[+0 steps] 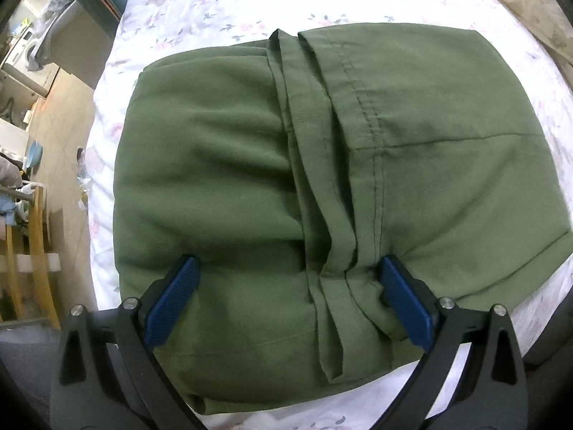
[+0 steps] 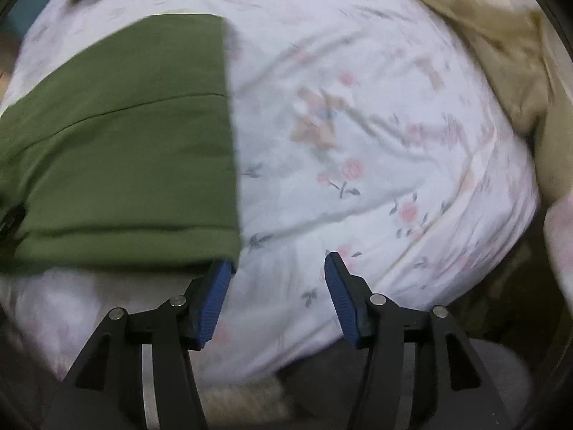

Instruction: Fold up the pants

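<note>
The green pants (image 1: 222, 150) lie folded into a thick rectangle on the floral bed sheet (image 1: 222, 3). Leg hems run as layered strips down the middle of the pile. My left gripper (image 1: 288, 263) points down over the pants' near edge and is open wide. Its blue pads (image 1: 172, 304) rest on the cloth on either side of the hem strips, without pinching them. In the right wrist view the pants (image 2: 125, 161) fill the left half. My right gripper (image 2: 277, 259) is open above the bare sheet (image 2: 358, 125), with its left fingertip at the pants' near right corner.
A beige blanket (image 2: 483, 36) is bunched at the bed's far right, also seen as the beige blanket (image 1: 530, 7) in the left wrist view. Beyond the bed's left edge are the floor (image 1: 61, 125), a wooden chair (image 1: 35, 251) and household clutter.
</note>
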### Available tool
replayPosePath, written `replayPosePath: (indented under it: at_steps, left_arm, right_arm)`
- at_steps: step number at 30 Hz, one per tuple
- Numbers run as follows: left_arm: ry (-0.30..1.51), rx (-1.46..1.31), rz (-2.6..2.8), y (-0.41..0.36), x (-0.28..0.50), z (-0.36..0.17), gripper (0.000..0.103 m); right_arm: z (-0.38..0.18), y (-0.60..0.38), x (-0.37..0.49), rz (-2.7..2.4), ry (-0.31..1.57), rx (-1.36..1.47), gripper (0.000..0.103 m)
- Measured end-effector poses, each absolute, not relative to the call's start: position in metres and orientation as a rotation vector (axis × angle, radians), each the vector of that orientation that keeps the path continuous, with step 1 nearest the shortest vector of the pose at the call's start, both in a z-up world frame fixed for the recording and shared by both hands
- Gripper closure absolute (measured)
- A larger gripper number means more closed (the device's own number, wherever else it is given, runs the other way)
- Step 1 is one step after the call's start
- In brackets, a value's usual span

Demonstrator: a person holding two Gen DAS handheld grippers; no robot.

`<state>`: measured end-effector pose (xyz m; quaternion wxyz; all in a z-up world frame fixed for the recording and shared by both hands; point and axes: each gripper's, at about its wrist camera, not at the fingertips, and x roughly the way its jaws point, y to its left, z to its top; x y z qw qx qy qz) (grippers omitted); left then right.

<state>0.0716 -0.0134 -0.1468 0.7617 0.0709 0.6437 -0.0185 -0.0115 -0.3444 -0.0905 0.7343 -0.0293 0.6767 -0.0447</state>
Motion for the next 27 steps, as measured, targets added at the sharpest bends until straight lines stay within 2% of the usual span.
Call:
replayPosePath:
  at_steps: [5,6,7,8,11,15,17,22,24,27]
  left_arm:
    - [1.402,0.168,-0.037,-0.017,0.073,-0.148,0.004]
    - [1.402,0.168,-0.040,-0.016,0.072,-0.148,0.004]
    - [1.403,0.169,-0.044,-0.016,0.072,-0.148,0.004]
    - [1.404,0.168,-0.047,-0.015,0.072,-0.149,0.004]
    - [1.418,0.155,-0.051,-0.014,0.072,-0.152,0.004]
    - [1.414,0.162,-0.041,-0.014,0.072,-0.150,0.004]
    - [1.409,0.141,-0.038,-0.014,0.071,-0.146,0.004]
    - [1.403,0.152,-0.038,-0.016,0.070,-0.147,0.004]
    - [1.413,0.143,-0.034,-0.017,0.070,-0.150,0.004]
    - [1.425,0.139,-0.038,-0.018,0.070,-0.152,0.004]
  right_arm:
    - [-0.061,-0.340,0.007,-0.101,1.329,0.035,0.048]
    - [-0.071,-0.337,0.019,-0.060,1.325,0.085,0.059]
    - [-0.089,-0.335,0.024,-0.036,1.365,0.124,0.076]
    - [-0.107,-0.330,0.029,-0.036,1.429,0.154,0.101]
    - [-0.165,-0.318,0.025,-0.088,1.571,0.091,0.103]
    - [-0.155,-0.303,0.028,-0.112,1.584,0.001,0.100]
    - [-0.138,-0.300,0.033,-0.073,1.550,0.003,0.099]
    - [-0.079,-0.313,0.082,0.047,1.282,0.166,0.096]
    - [-0.081,-0.315,0.109,0.115,1.255,0.271,0.093]
    - [-0.113,-0.298,0.152,0.232,1.278,0.365,0.093]
